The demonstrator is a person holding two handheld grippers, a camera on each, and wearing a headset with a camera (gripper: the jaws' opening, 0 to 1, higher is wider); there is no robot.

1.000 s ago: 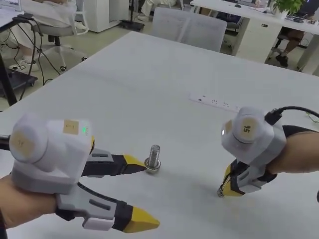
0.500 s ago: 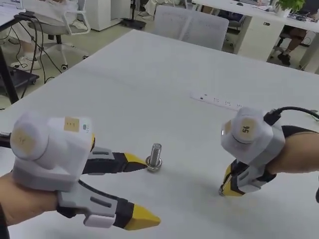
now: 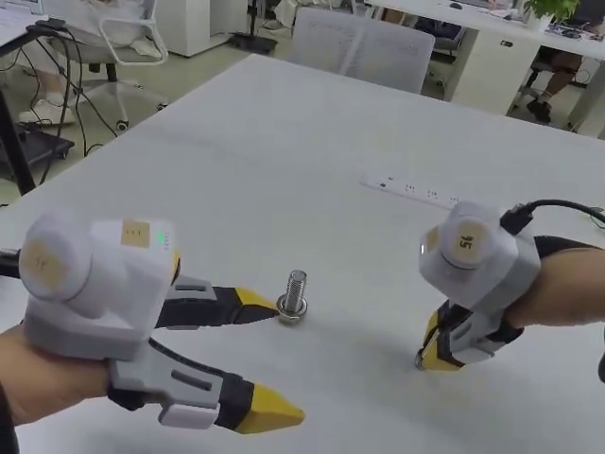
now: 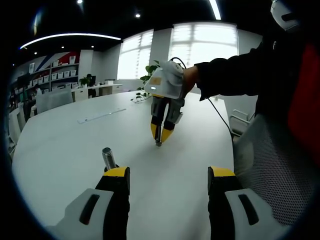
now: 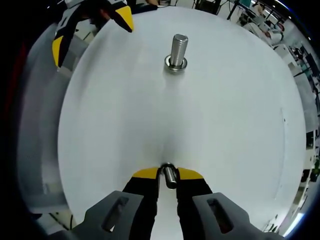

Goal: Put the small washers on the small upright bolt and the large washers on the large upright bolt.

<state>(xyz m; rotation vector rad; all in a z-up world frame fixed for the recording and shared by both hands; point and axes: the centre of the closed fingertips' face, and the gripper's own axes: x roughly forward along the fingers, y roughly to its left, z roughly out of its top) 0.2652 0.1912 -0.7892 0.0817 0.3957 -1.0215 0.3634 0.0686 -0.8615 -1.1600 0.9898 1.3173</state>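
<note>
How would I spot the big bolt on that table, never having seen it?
On the white table, look between the two hand-held grippers. Beside a yellow tip of the left gripper stands the large bolt, upright and threaded. Unlike the smaller metal piece pinched in the right gripper, it stands free with a washer ringing its base.

Two grippers: the left gripper (image 3: pixel 284 361) at the near left and the right gripper (image 3: pixel 433 357) at the near right. One table (image 3: pixel 284 151). One large upright bolt (image 3: pixel 295 288) near its middle, with at least one washer (image 5: pixel 176 64) at its foot. One small metal piece (image 5: pixel 170 176) at the near right. One power strip (image 3: pixel 416 192) at the far right.
</note>
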